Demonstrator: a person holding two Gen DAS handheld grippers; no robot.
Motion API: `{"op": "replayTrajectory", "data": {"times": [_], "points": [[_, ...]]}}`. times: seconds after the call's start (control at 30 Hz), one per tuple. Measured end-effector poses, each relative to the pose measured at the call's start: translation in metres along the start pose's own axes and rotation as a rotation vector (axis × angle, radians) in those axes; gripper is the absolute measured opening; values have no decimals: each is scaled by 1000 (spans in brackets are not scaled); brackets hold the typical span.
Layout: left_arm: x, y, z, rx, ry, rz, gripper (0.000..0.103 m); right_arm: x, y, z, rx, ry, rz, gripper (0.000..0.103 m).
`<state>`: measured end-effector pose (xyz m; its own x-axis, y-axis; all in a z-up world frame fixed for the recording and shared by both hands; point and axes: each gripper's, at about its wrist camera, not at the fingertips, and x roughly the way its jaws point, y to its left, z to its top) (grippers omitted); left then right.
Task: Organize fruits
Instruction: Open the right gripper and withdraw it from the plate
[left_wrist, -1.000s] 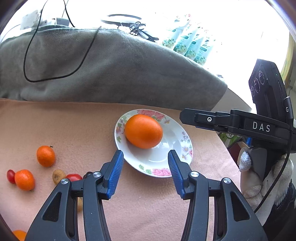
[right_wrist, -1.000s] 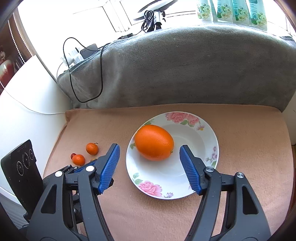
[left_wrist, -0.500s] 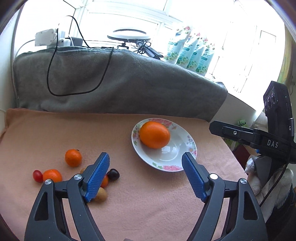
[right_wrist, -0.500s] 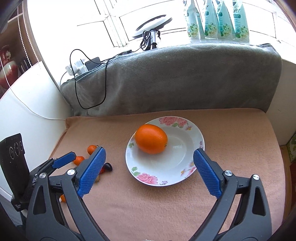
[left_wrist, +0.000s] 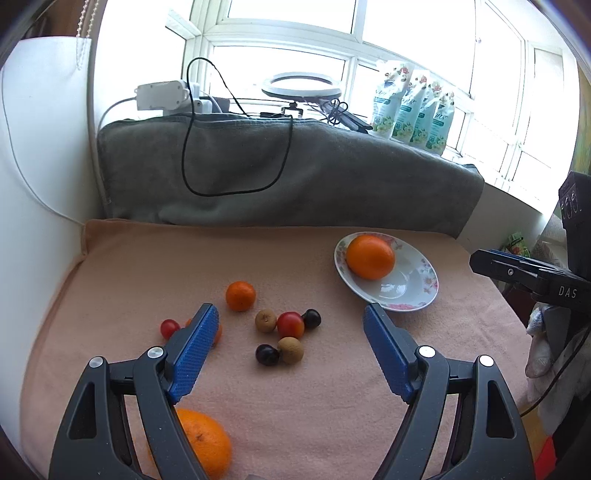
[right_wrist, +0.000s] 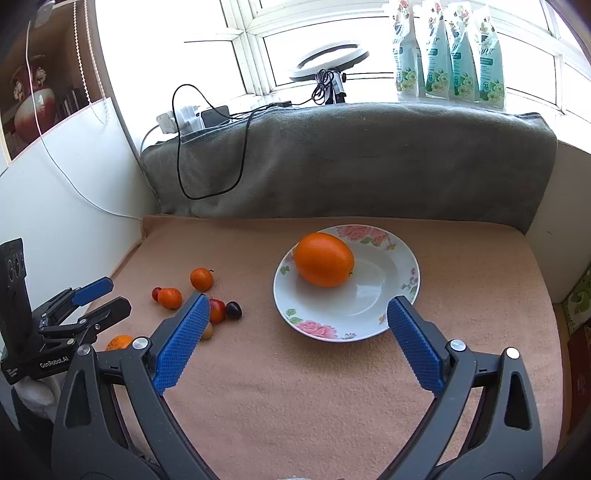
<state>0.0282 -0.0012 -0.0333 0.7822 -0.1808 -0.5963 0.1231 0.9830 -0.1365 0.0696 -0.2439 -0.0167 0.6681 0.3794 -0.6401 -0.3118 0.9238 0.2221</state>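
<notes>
Fruits: one large orange on plate, far right of worktop; small fruits loose at left. Both grippers, left gripper and right gripper, wide, empty. Next likely: left gripper down over small fruit, close gently.

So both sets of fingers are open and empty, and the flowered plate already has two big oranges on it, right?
Not quite: the plate holds only one big orange, as the right wrist view shows. A second big orange still lies on the peach cloth, seen in the left wrist view. The left gripper and the right gripper are indeed open and empty.
</notes>
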Motion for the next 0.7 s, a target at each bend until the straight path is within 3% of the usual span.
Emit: {"op": "replayTrajectory", "data": {"times": [0.33,0.7], "points": [[-16,26,-21,-24,10,72,81,0,36,-14,-90,-4,-25,99],[-35,60,-63,-126,64,101,81,17,66,-28,-130,43,51,99]]}}
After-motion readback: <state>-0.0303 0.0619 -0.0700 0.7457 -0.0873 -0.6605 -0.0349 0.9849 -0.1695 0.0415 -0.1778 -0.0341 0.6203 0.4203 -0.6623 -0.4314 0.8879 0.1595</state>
